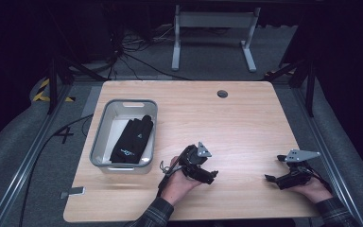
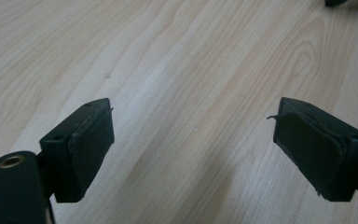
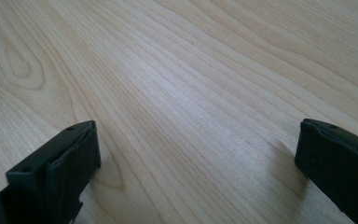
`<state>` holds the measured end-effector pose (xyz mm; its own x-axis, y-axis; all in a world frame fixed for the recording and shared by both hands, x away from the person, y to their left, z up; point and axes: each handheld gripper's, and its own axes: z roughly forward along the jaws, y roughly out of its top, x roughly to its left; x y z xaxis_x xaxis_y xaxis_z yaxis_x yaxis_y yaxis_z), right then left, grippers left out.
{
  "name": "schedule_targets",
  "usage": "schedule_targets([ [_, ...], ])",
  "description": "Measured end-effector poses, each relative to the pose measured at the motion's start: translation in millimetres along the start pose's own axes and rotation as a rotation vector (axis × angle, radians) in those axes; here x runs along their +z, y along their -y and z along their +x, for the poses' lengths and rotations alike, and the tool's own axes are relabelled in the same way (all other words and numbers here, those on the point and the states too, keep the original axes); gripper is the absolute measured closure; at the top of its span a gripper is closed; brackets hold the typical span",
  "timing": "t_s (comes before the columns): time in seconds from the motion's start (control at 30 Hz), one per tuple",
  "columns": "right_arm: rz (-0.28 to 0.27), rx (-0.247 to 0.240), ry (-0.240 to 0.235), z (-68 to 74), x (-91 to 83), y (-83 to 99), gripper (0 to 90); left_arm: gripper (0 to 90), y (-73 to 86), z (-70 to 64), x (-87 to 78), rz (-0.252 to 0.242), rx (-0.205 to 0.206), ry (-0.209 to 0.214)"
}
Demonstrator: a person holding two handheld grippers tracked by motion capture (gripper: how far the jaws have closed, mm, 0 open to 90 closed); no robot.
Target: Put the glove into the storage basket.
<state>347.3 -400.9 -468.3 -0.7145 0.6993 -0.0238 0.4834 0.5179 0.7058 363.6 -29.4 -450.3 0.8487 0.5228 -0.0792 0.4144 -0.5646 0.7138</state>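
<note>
A pair of black gloves [image 1: 133, 139] lies in a grey bin [image 1: 100, 135] on the left part of the light wooden table [image 1: 236, 118]. My left gripper [image 1: 208, 174] is held low over the table's front middle, to the right of the bin, and points right. Its jaws stand wide open over bare wood in the left gripper view [image 2: 193, 116]. My right gripper [image 1: 274, 168] is held near the front right corner and points left. It is open too, with nothing between its jaws in the right gripper view [image 3: 196, 133].
A round cable hole [image 1: 222, 93] sits near the table's far edge. Beyond the table stand a white desk frame [image 1: 212, 33] and loose cables on the floor. A dark piece [image 2: 338, 2] shows at the top right of the left gripper view.
</note>
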Motion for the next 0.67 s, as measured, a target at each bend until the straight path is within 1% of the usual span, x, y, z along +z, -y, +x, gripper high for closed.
schedule_targets([
  [0.03,0.000,-0.002,0.000,-0.2,0.0,0.0,0.3,12.5,1.2,-1.4,2.1,0.004,0.001,0.000],
  [0.13,-0.001,-0.001,0.000,-0.1,0.1,0.0,0.3,11.1,4.5,-7.1,10.4,0.040,0.037,-0.003],
  [0.17,0.000,0.000,0.000,0.0,0.0,0.0,0.3,10.4,4.9,-8.8,12.4,0.051,0.041,0.000],
  [0.2,0.000,-0.001,0.000,0.0,0.0,0.0,0.2,9.9,5.6,-9.9,14.3,0.053,0.046,-0.006],
  [0.27,0.000,-0.001,0.000,0.0,0.0,0.0,0.3,9.3,6.8,-10.9,18.1,0.065,0.057,0.002],
  [0.33,-0.001,-0.002,-0.001,0.0,0.0,0.0,0.3,7.0,8.3,-12.0,20.8,0.070,0.080,-0.007],
  [0.47,-0.001,-0.003,-0.001,0.0,0.0,0.0,0.2,4.7,10.0,-11.6,22.5,0.057,0.084,-0.013],
  [0.53,-0.001,-0.002,-0.001,0.0,0.1,0.0,0.3,2.0,12.1,-9.7,23.3,0.045,0.081,-0.004],
  [0.6,-0.001,-0.003,-0.001,0.0,0.1,0.0,0.3,0.6,11.7,-8.9,23.6,0.045,0.091,-0.008],
  [0.67,-0.001,-0.002,-0.001,0.0,0.0,0.0,0.3,0.3,11.9,-9.2,23.4,0.050,0.084,-0.009],
])
